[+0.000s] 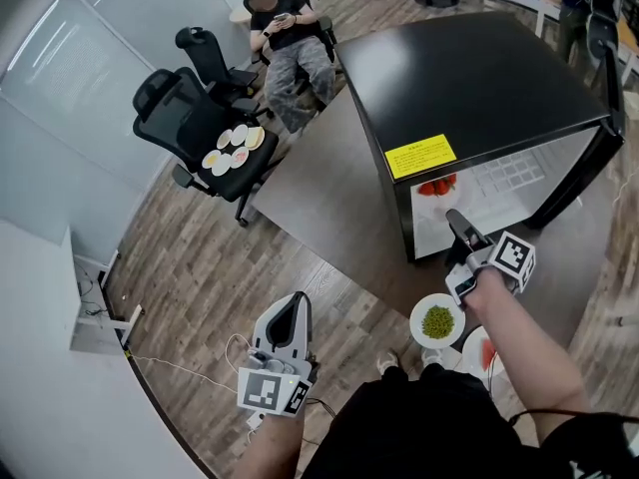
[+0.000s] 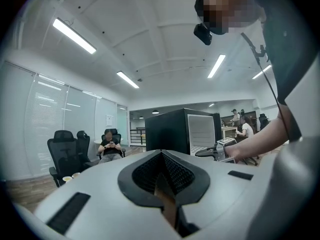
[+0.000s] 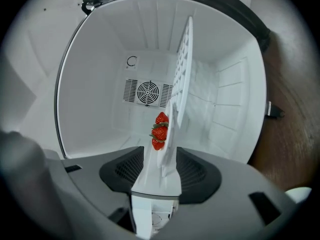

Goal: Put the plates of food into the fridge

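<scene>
A black mini fridge [image 1: 469, 78] stands open on the floor. Inside it lies a white plate of strawberries [image 1: 437, 187], which in the right gripper view shows edge-on [image 3: 161, 131] against the white shelf [image 3: 184, 69]. My right gripper [image 1: 454, 218] reaches level into the fridge mouth, rolled onto its side. Its jaws [image 3: 160, 159] stand open with the plate's near rim between them, the pads off it. My left gripper [image 1: 292, 312] hangs low at the left, shut on nothing [image 2: 162, 176].
By my feet on the wooden floor lie a plate of green food [image 1: 437, 320] and another plate with red food [image 1: 481, 352]. Several more plates rest on a black office chair [image 1: 235, 150] at the far left. A seated person [image 1: 290, 48] is behind it.
</scene>
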